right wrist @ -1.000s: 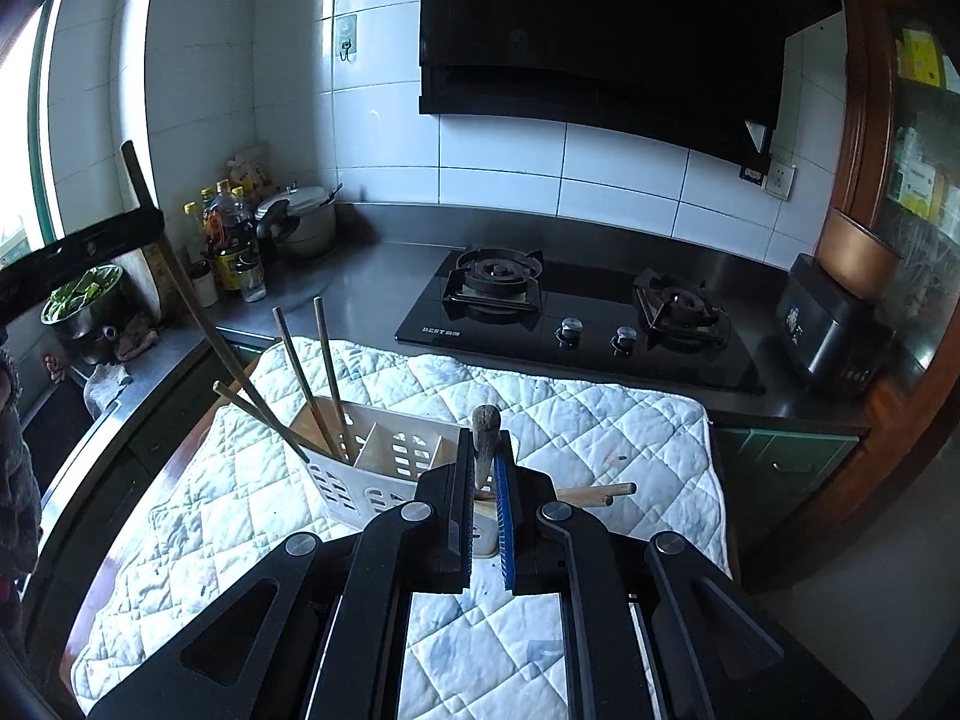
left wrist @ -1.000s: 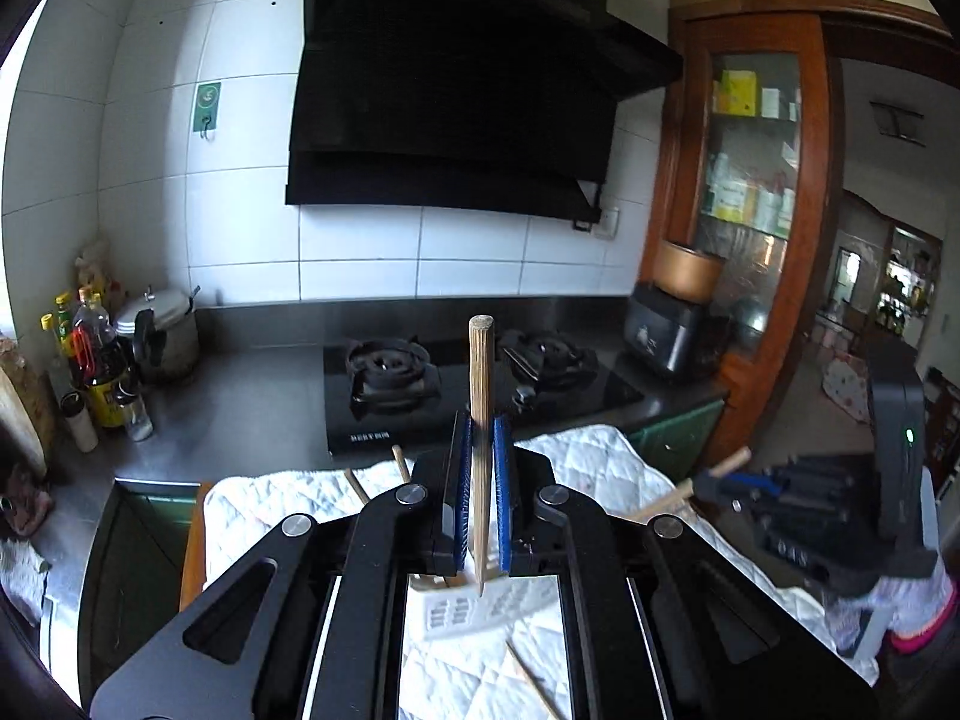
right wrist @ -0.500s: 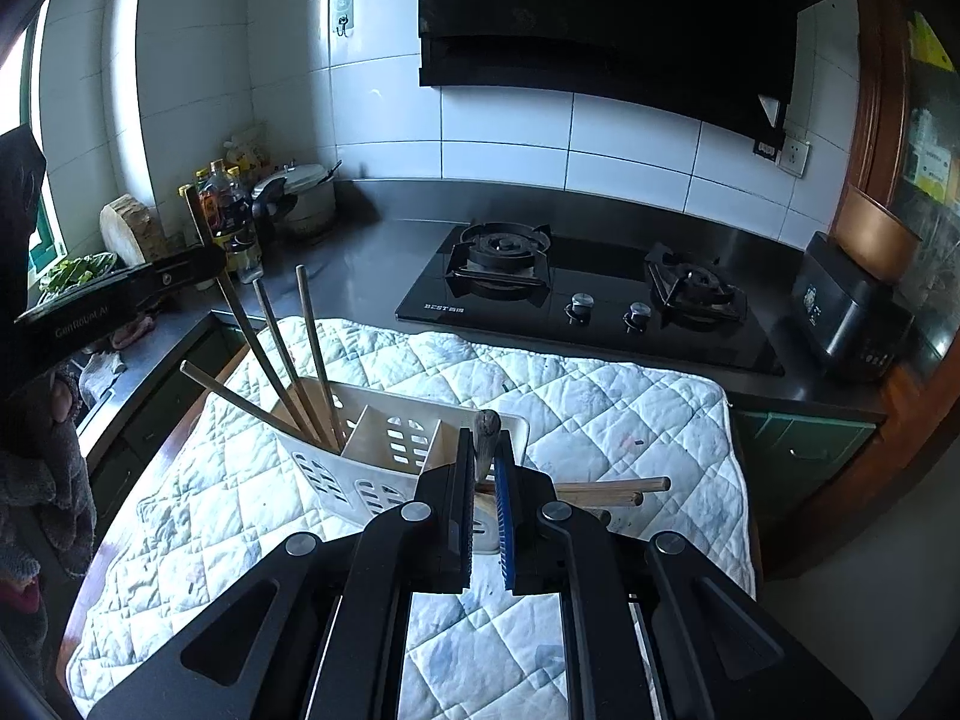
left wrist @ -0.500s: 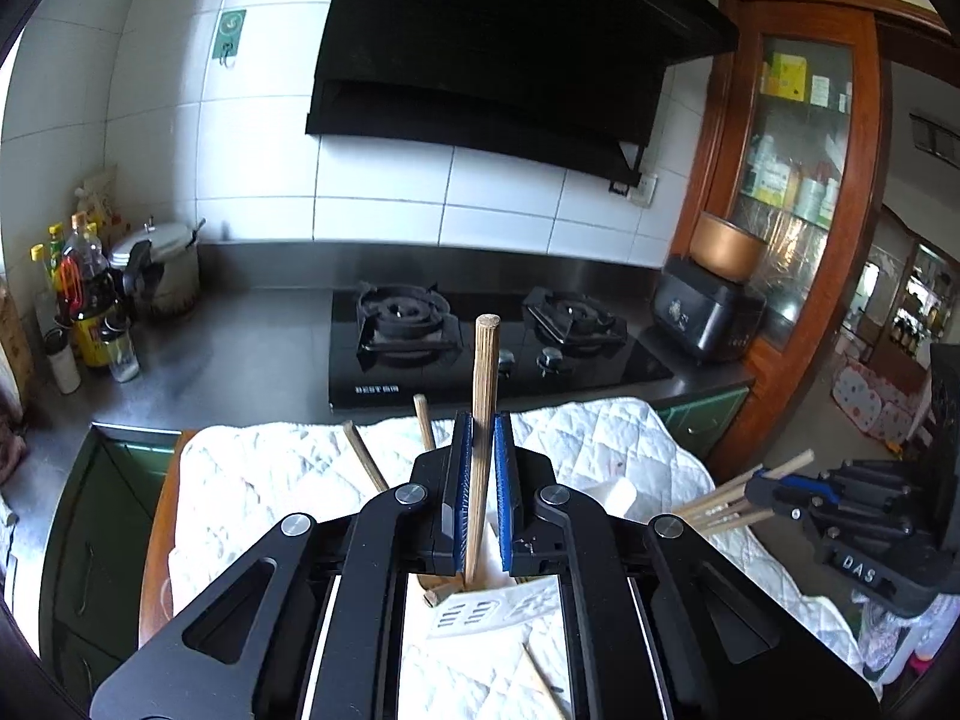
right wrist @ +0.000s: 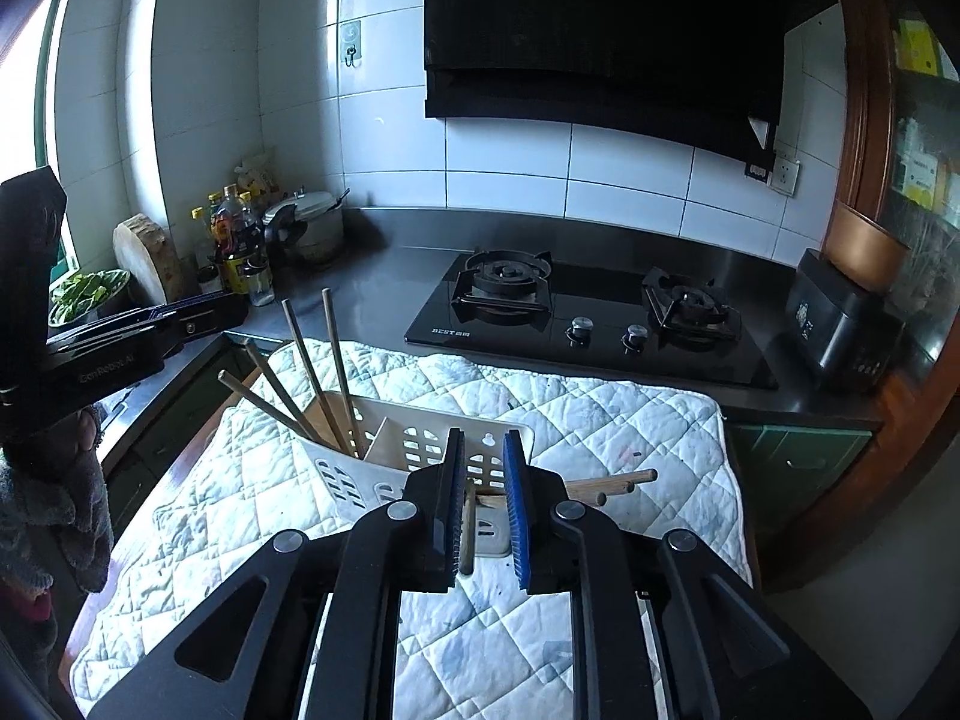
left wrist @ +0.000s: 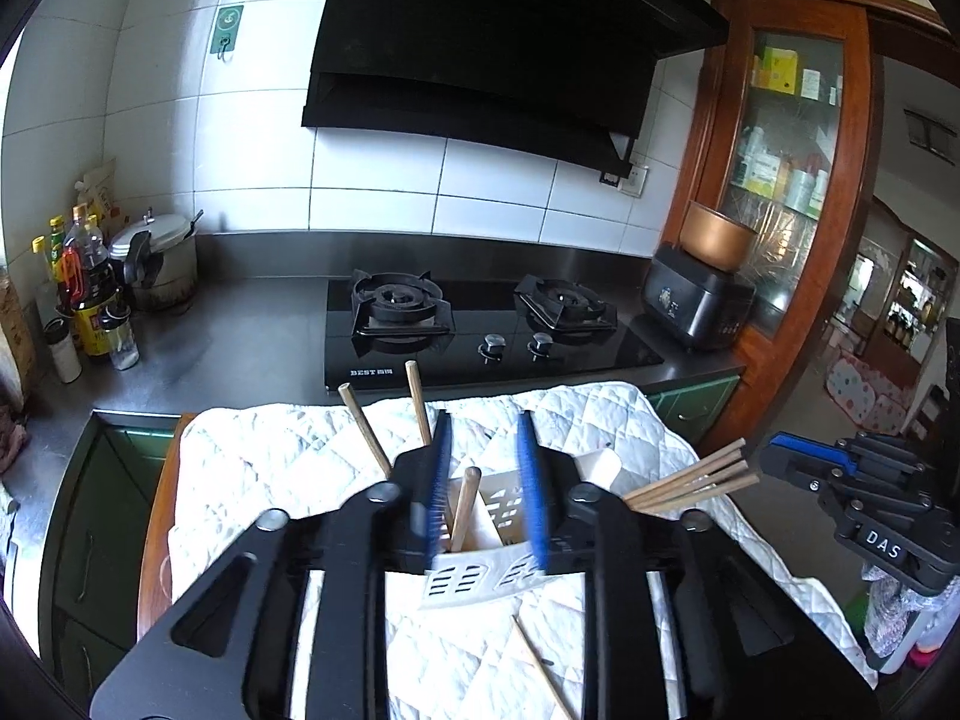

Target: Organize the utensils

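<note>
Now both tools have just been opening: the left tool [left wrist: 483, 492] stands parted around a wooden chopstick [left wrist: 465, 507] dropped into the white slotted utensil caddy [right wrist: 414, 450] on the quilted desk [right wrist: 600, 414]. The right tool [right wrist: 485, 510], slightly parted, shows another chopstick [right wrist: 468, 531] loose between its pads, so both deliveries look finished.

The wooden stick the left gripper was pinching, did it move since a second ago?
Yes. The wooden stick dropped between the left gripper jaws, which have just opened, into the white basket; its top, earlier level with the stove, now sits below it.
</note>
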The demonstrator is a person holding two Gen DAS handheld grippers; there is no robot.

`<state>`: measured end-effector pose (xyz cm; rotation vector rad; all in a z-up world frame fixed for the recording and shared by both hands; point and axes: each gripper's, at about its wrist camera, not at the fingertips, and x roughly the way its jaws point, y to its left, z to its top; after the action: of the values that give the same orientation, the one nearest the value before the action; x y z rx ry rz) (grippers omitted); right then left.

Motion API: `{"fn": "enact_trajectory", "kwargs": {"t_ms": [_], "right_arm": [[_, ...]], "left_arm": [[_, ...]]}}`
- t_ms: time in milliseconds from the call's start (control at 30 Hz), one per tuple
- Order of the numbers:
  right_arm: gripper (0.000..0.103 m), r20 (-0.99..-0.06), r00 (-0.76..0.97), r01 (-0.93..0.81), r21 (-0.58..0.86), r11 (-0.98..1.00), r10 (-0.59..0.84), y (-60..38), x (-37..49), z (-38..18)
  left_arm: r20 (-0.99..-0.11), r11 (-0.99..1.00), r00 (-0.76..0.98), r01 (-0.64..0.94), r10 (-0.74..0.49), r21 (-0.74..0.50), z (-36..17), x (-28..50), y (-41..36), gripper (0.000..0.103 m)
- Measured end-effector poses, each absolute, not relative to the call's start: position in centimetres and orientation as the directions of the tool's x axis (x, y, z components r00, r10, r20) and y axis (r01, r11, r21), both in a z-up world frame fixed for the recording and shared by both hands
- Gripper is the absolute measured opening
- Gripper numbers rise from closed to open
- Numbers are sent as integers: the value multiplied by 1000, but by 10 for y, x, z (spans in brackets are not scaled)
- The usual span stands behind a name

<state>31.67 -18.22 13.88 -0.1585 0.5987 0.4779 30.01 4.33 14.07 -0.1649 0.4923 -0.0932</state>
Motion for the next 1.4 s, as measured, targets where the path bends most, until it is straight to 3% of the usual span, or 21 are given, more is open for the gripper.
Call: {"fn": "enact_trajectory", "kwargs": {"t_ms": [233, 300, 633, 833, 933, 1000, 1400], "right_arm": [[19, -547, 734, -480, 3, 877, 403, -194, 280, 136], [19, -542, 738, -477, 0, 879, 401, -196, 268, 132], [21, -562, 709, -506, 12, 862, 425, -197, 215, 89], [27, -595, 671, -526, 38, 850, 442, -189, 192, 53], [33, -606, 668, -526, 25, 850, 431, -183, 181, 36], [36, -610, 665, -527, 24, 849, 430, -182, 175, 27], [68, -588, 709, -481, -1, 877, 388, -186, 148, 0]], "left_arm": [[-440, 981, 888, 55, -133, -186, 142, 263, 45, 28], [-431, 980, 893, 48, -128, -191, 140, 249, 46, 46], [-432, 979, 894, 31, -118, -203, 111, 192, 47, 51], [-444, 977, 888, 22, -117, -213, 90, 166, 44, 56], [-454, 979, 885, 14, -107, -204, 77, 153, 40, 58], [-460, 980, 882, 8, -100, -197, 69, 147, 39, 66], [-507, 987, 859, -11, -75, -163, 23, 116, 20, 72]]}}
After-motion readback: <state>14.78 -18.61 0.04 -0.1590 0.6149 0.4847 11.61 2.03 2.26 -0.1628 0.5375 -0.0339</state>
